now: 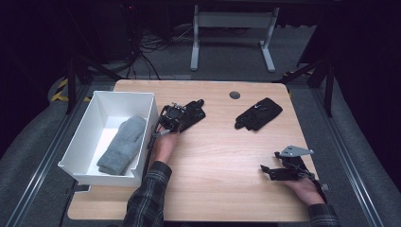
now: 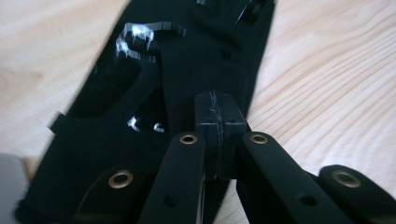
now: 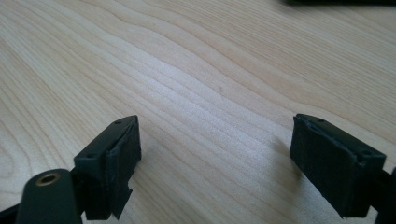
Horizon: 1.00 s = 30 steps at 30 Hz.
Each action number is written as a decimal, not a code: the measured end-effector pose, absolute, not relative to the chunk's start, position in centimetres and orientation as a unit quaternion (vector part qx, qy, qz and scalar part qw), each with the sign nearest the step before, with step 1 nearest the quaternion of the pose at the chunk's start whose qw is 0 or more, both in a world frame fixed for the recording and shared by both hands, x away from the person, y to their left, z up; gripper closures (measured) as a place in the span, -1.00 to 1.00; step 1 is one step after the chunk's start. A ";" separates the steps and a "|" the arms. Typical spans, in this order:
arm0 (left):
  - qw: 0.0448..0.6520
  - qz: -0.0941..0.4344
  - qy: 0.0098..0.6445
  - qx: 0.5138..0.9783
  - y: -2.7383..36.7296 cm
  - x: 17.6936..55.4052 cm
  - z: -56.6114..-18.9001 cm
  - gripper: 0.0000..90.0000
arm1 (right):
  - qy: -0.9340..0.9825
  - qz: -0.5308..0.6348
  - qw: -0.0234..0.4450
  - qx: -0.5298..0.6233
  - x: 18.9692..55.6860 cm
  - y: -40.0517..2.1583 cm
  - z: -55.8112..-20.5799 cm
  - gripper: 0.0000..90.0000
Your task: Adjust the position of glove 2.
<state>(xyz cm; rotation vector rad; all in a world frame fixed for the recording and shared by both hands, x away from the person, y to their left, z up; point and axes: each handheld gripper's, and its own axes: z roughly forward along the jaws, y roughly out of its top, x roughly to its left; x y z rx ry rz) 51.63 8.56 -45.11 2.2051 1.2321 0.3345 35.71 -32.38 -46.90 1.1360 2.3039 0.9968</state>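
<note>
Black pads pressed flat together: my left gripper is closed, and I can't tell for sure whether glove fabric is pinched between the tips. It sits low over the near black glove, just beside the white bin that already holds a grey mitten. I judge the step as picking this glove up for the bin. Next move needs a firm pinch, a lift clear of the rim, then a short carry left. The glove lies flat on the desk, long axis diagonal, fingers pointing away and right. My right gripper rests wide open, empty, near the desk's right edge. A second black glove lies well apart.
</note>
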 end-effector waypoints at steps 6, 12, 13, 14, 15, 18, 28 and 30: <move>0.295 0.116 0.458 0.830 8.3 51.0 -45.1 1.00 | 0.820 0.355 0.192 0.405 35.7 -32.4 -46.9 -0.63; 0.297 0.106 0.442 0.840 7.5 49.2 -45.1 1.00 | 0.820 0.355 0.193 0.405 35.7 -32.4 -46.9 -0.63; 0.299 0.104 0.438 0.841 7.4 48.8 -45.1 1.00 | 0.821 0.355 0.193 0.405 35.7 -32.4 -46.9 -0.63; 0.299 0.104 0.438 0.841 7.4 48.8 -45.1 1.00 | 0.821 0.355 0.193 0.405 35.7 -32.4 -46.9 -0.63; 0.301 0.102 0.438 0.841 7.3 48.5 -45.1 1.00 | 0.821 0.355 0.193 0.405 35.7 -32.4 -46.9 -0.63; 0.303 0.093 0.432 0.844 6.9 47.6 -45.1 1.00 | 0.820 0.355 0.193 0.405 35.7 -32.3 -46.9 -0.63; 0.307 0.057 0.397 0.863 5.1 44.5 -45.0 1.00 | 0.821 0.354 0.193 0.405 35.7 -32.3 -46.9 -0.63; 0.309 0.047 0.387 0.867 4.8 43.8 -45.0 1.00 | 0.821 0.354 0.193 0.405 35.7 -32.3 -46.9 -0.63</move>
